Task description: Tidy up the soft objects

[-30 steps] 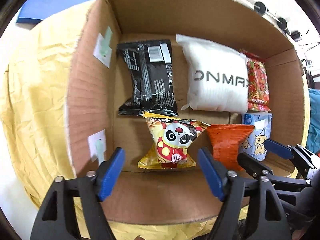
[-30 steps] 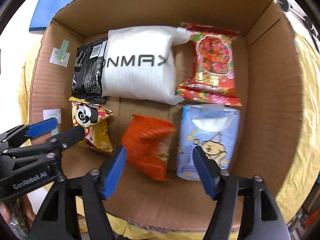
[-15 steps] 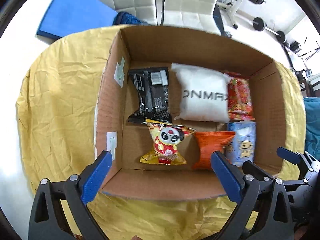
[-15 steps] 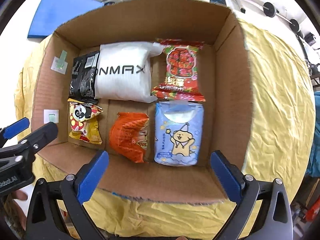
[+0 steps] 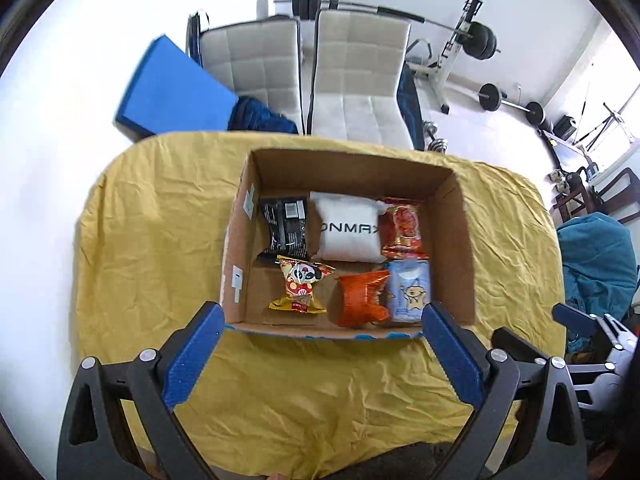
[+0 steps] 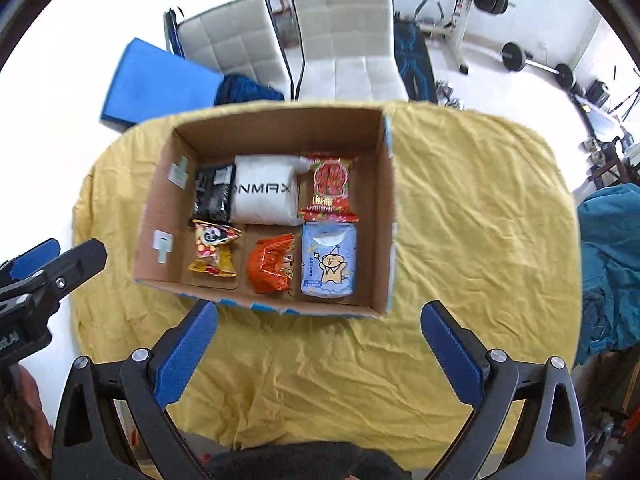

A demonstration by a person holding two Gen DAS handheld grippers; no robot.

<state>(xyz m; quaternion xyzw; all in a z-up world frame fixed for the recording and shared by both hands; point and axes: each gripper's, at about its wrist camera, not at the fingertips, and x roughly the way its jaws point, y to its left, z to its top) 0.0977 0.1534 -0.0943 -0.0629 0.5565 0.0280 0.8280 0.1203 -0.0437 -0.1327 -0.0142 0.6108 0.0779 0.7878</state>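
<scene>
Nearest, left gripper (image 5: 320,344) and right gripper (image 6: 318,340): jaws spread wide, nothing between them, both clear above the near wall of the cardboard box (image 6: 386,216). Inside the box, front row: panda snack (image 6: 214,250), orange packet (image 6: 272,264), blue tissue pack (image 6: 328,258). Behind, against the far wall: black packet (image 6: 214,194), white pouch (image 6: 264,192), red packet (image 6: 330,188). Probably finishing; best to lift straight, without brushing the box rim on the yellow-clothed desk (image 6: 480,220).

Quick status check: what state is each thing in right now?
left gripper: open, empty
right gripper: open, empty
cardboard box: open-topped, on the yellow cloth
white pack: flat, back row
orange bag: crumpled, front row
blue tissue pack: flat, front right
</scene>
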